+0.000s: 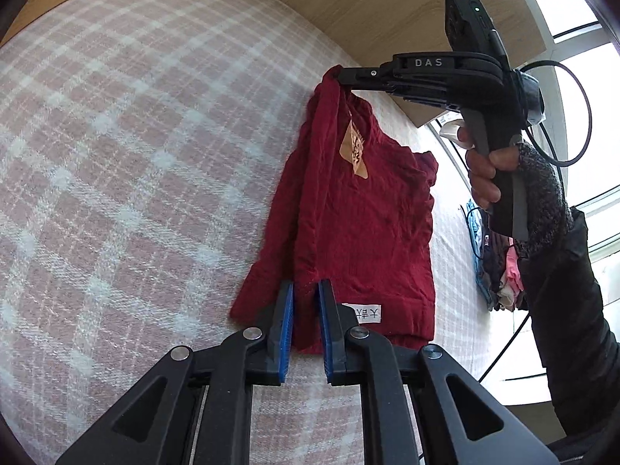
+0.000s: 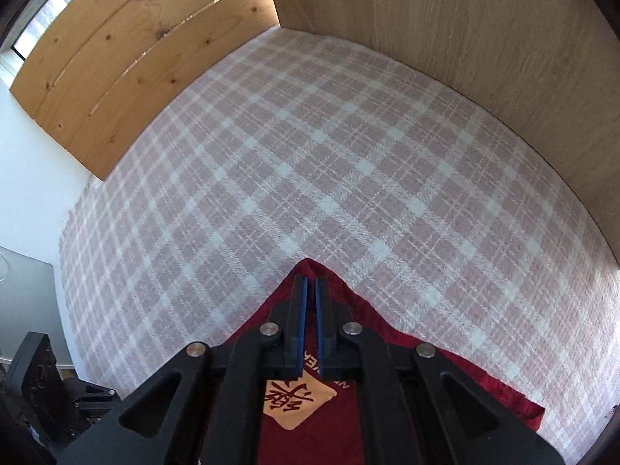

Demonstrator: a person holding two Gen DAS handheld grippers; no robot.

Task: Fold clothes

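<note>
A dark red garment with an orange patch and a white label lies on a pink and white checked cover. My left gripper has its blue pads closed on the garment's near edge. My right gripper shows in the left wrist view, shut on the garment's far corner and lifting it. In the right wrist view the right gripper pinches a peak of the red garment, and the orange patch shows below it.
Wooden panels border the cover at the back and right. A wooden headboard stands at the far left. A pile of mixed clothes lies beyond the cover's right edge. A black device sits low left.
</note>
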